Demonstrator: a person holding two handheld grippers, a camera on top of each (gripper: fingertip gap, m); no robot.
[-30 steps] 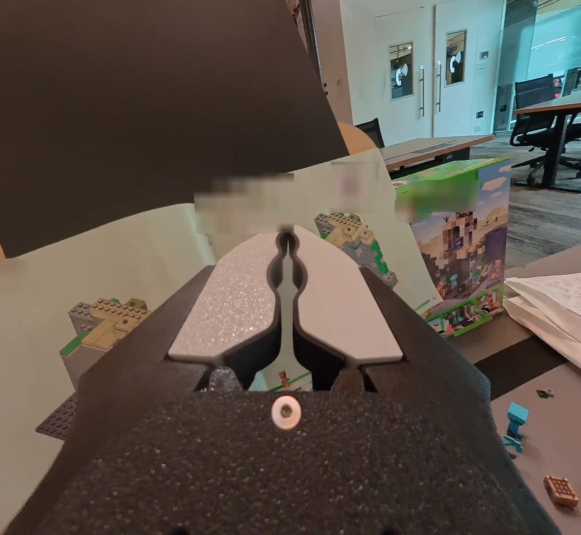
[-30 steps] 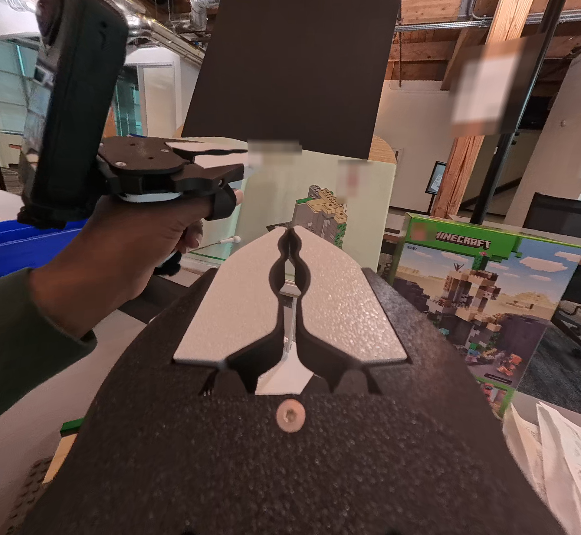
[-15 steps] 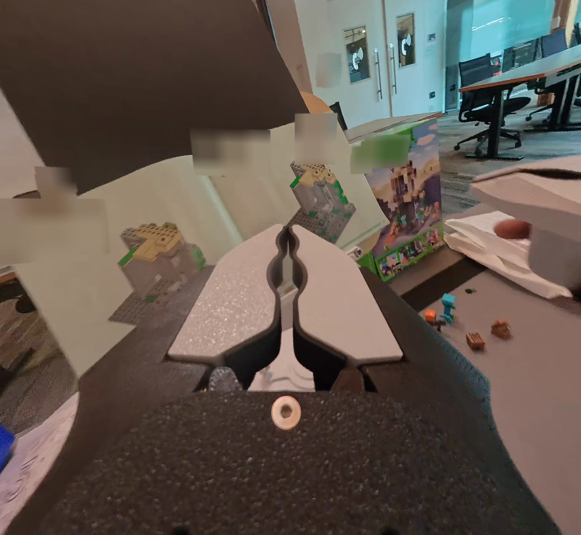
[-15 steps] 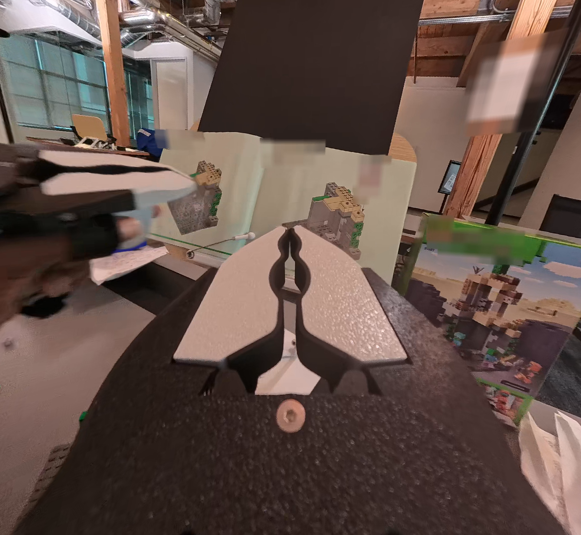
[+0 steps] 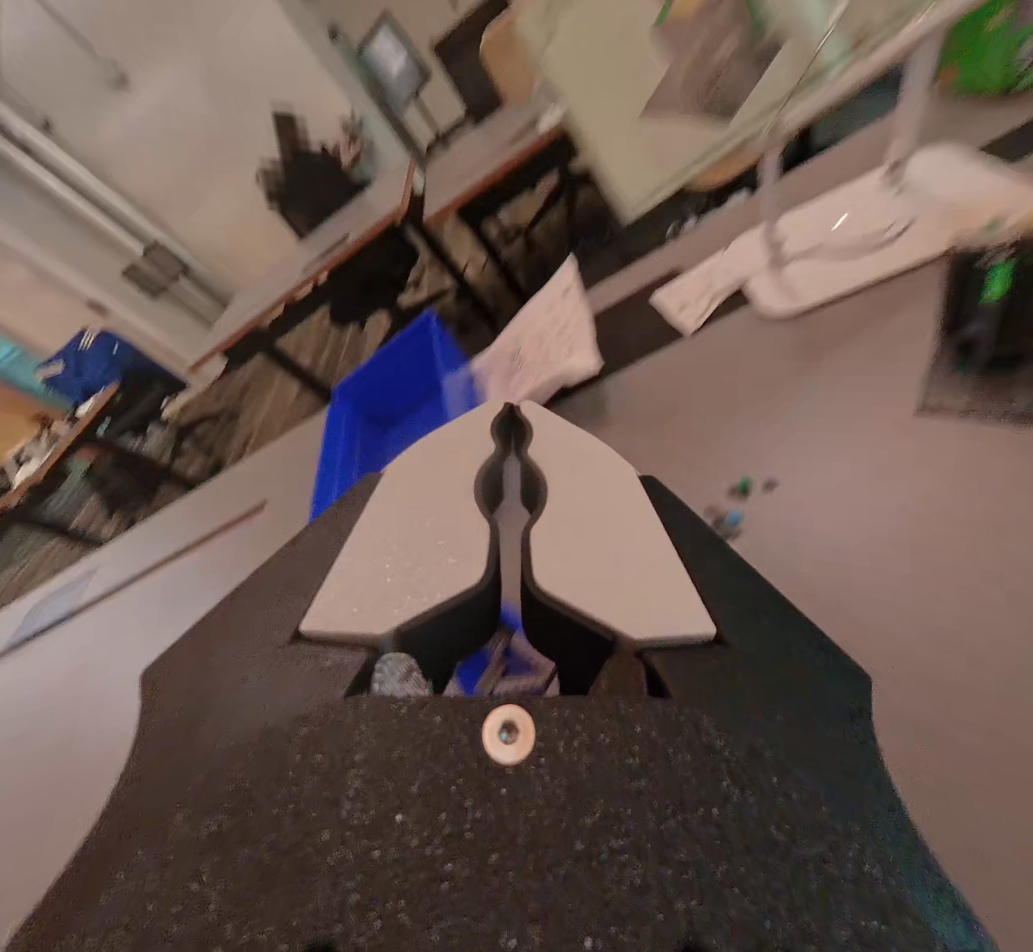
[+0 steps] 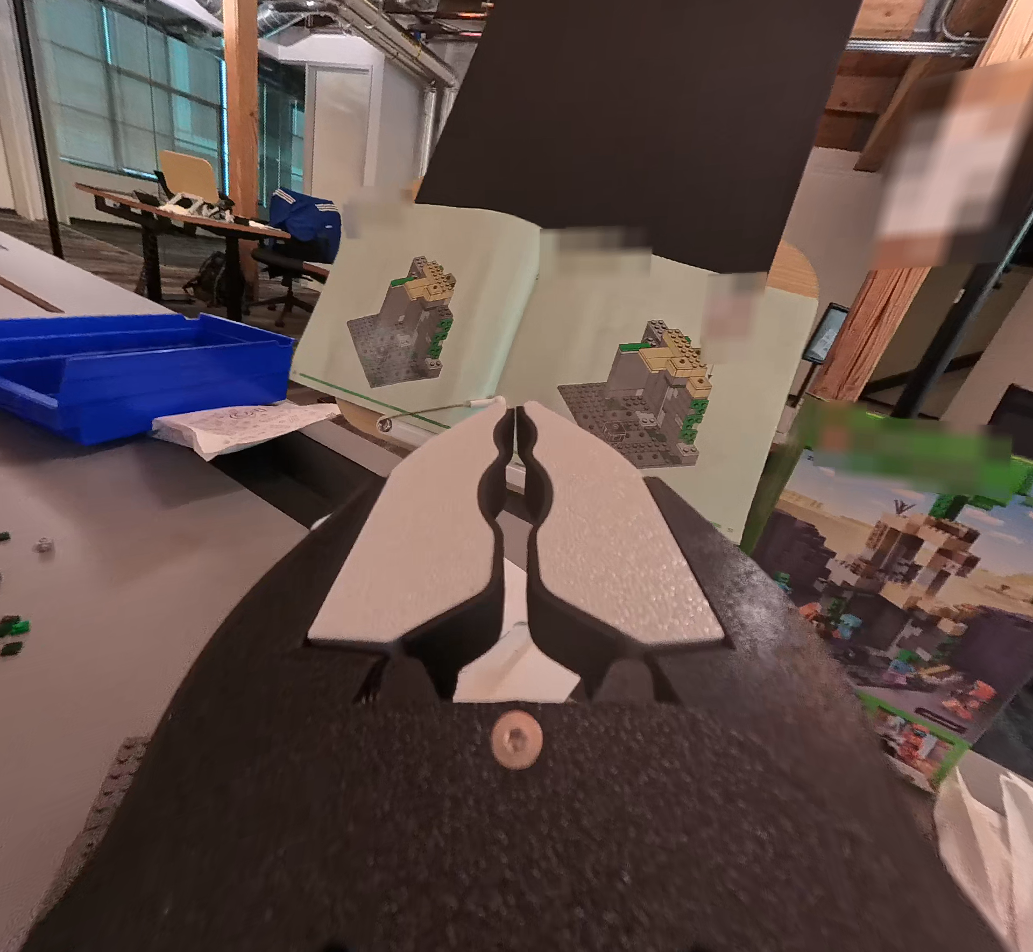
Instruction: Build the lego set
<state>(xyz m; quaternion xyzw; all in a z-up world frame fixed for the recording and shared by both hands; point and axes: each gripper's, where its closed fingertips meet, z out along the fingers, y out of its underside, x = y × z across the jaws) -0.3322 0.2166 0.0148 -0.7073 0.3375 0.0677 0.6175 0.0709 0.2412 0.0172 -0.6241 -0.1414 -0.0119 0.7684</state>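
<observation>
My right gripper [image 6: 514,411] is shut and empty, pointing at the open instruction booklet [image 6: 559,355] propped on a stand. My left gripper [image 5: 507,409] is shut and empty, tilted and pointing toward a blue bin [image 5: 391,411]; this view is blurred by motion. The booklet shows at the upper right of the left wrist view [image 5: 699,30]. A few small loose lego pieces [image 6: 14,629] lie on the grey table at the left of the right wrist view, and some [image 5: 732,517] lie right of the left gripper. A dark grey baseplate edge [image 6: 120,774] shows at lower left.
The lego box [image 6: 894,606] stands to the right of the booklet. The blue bin [image 6: 134,366] sits at the left with a white printed sheet [image 6: 246,422] beside it. White bags [image 6: 1000,847] lie at the lower right. Office desks and chairs stand behind. Some 40 centimetres of space lies between my two pairs of fingers.
My left gripper has swung away from the booklet to the left and tilted, now facing the blue bin, and it has left the right wrist view. My right gripper has barely moved.
</observation>
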